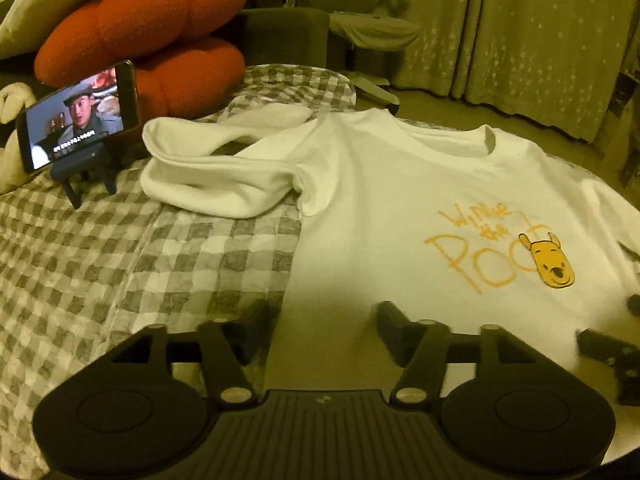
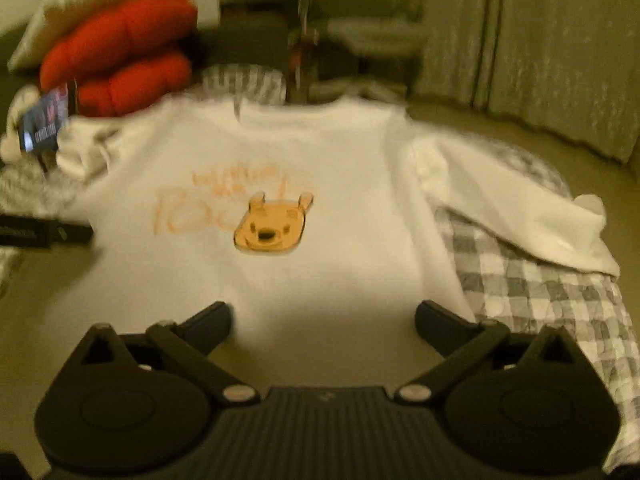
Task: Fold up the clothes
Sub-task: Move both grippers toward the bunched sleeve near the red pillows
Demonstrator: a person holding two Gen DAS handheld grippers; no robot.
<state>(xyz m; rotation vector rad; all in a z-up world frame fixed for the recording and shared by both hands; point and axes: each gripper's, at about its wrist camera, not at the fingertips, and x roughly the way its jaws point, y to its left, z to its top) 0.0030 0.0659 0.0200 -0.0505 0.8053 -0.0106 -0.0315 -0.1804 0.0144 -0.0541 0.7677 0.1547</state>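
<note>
**Hovering over a spread sweatshirt with both grippers held open**

Nothing is being gripped by the left gripper (image 1: 322, 330): its two fingers are being held apart, and the lower hem area of the white sweatshirt (image 1: 380, 200) is being framed in the gap between them. The left finger is being held over the sweatshirt's side edge, where white fabric meets the checked bedcover (image 1: 120, 264); the right finger is over the white fabric. Whether the tips are touching the cloth cannot be told.

The right gripper (image 2: 322, 322) is likewise being held wide open and empty, with the sweatshirt's (image 2: 300, 152) lower front lying between and just beyond its fingers. This view is being blurred by motion.

Farther out, the sweatshirt is lying face up and mostly flat on the bedcover (image 2: 540, 292), its neckline pointing away from both grippers. The orange lettering and yellow bear face (image 1: 552, 260) are being shown on the chest. One sleeve (image 1: 208, 172) is lying bunched and folded near the phone (image 1: 80, 116); the other sleeve (image 2: 520, 216) is being spread outward across the checks.

At the far edge, the phone is being propped on a dark stand, screen lit, in front of a red cushion (image 1: 152, 32). Pale curtains (image 1: 520, 40) are hanging behind.
</note>
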